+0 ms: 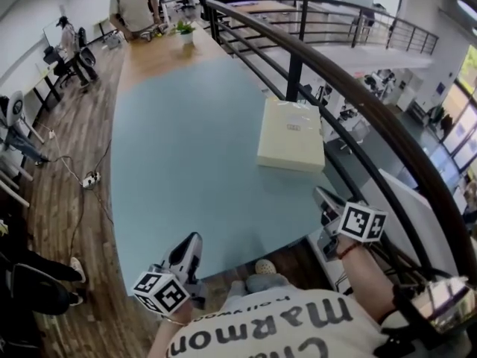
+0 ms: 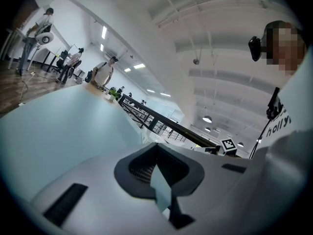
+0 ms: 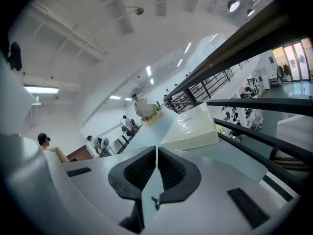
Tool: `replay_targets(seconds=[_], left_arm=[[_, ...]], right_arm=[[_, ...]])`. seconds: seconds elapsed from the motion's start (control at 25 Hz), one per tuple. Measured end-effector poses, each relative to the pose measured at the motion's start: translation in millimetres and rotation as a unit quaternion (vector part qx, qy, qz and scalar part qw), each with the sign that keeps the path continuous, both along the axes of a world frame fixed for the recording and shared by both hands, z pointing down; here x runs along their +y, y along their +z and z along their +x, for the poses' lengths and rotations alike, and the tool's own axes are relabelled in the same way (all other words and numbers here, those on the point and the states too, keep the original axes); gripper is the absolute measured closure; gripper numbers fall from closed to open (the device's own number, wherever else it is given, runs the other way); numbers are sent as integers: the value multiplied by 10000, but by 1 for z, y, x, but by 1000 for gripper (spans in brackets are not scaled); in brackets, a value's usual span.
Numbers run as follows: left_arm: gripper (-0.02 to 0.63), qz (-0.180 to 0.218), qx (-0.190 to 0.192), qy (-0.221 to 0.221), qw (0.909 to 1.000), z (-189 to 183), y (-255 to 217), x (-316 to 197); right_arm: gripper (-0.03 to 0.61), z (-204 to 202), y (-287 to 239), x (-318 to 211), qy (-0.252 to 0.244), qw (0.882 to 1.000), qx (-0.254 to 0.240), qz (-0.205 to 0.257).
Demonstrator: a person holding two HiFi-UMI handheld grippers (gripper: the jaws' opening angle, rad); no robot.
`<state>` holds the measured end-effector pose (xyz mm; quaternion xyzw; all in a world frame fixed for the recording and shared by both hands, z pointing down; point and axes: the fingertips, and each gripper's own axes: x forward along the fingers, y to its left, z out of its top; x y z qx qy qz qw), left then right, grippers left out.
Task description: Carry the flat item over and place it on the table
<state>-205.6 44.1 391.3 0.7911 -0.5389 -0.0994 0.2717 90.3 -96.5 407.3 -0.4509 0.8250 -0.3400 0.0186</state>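
Note:
The flat item is a cream, plastic-wrapped box (image 1: 292, 134) lying flat on the pale blue table (image 1: 186, 148), near its right edge beside the railing. From the right gripper view the box (image 3: 191, 127) sits just ahead and slightly right of the jaws. My right gripper (image 1: 322, 195) is shut and empty; it hovers at the table's near right corner, short of the box. My left gripper (image 1: 192, 241) is over the table's front edge at lower left, far from the box. Its jaws (image 2: 156, 148) meet with nothing between them, as do the right gripper's (image 3: 156, 150).
A dark curved railing (image 1: 350, 88) runs along the table's right side, with a drop to a lower floor beyond. A person (image 1: 134, 6) and a small potted plant (image 1: 185, 30) are at the table's far end. Cables (image 1: 89, 177) and chairs lie on the wooden floor at left.

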Motion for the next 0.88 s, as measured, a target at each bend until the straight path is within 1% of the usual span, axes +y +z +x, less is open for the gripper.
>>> replay_targets(seconds=[0.24, 0.44, 0.6, 0.72, 0.8, 0.88], left_arm=[[612, 0, -32, 73, 10000, 7, 0, 36], [612, -27, -86, 103, 9999, 2, 3, 53], [612, -129, -66, 130, 9998, -3, 14, 60], [612, -206, -29, 146, 9997, -6, 20, 64], [612, -205, -25, 133, 9997, -7, 20, 64], [612, -167, -23, 118, 9998, -7, 17, 63]], right_arm=[[535, 16, 9, 42, 194, 9998, -35, -72], [535, 16, 19, 66, 269, 9995, -95, -126], [535, 12, 30, 75, 326, 9992, -116, -199], [535, 8, 35, 80, 323, 9993, 10, -183], [535, 6, 34, 81, 267, 9995, 120, -127], [535, 5, 32, 81, 235, 9996, 124, -109]])
